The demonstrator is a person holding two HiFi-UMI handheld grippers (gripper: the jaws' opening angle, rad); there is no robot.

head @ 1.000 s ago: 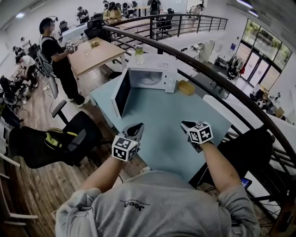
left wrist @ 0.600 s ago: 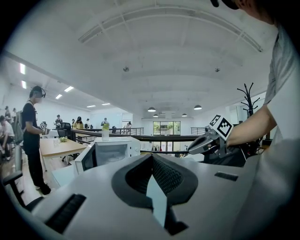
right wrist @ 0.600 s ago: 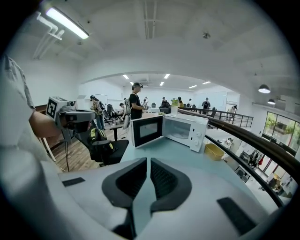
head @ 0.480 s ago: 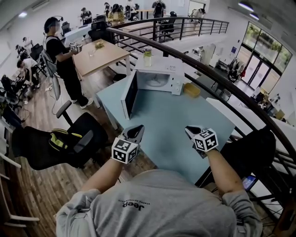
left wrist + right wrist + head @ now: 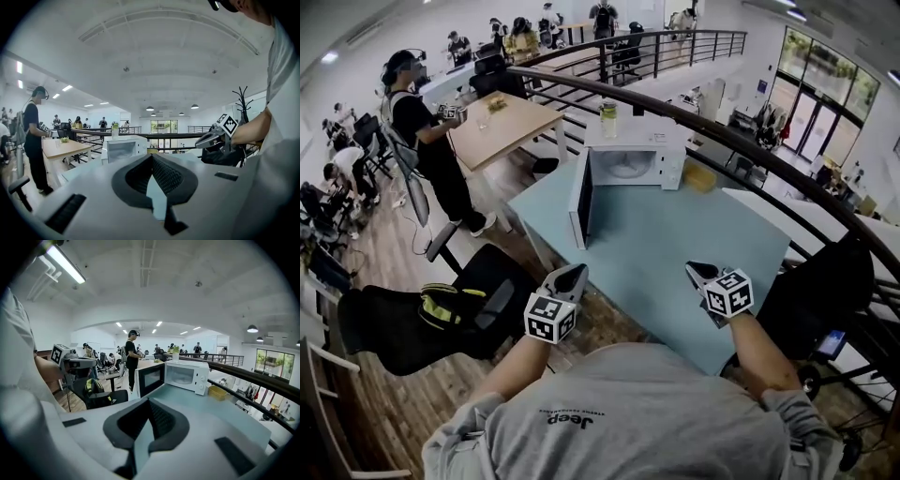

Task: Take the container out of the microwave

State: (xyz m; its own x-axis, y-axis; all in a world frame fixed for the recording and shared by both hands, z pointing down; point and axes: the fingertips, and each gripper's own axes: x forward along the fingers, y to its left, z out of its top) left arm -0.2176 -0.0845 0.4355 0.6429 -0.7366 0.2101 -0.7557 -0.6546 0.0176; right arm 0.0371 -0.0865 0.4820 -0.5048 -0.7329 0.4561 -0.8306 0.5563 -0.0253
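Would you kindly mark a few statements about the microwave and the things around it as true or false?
1. The microwave has its door swung open. True.
2. The yellow container sits inside the microwave. False: it stands outside, on the table to the right of the microwave.
3. A bottle stands on top of the microwave. True.
4. The microwave stands on a brown wooden table. False: its table is light blue.
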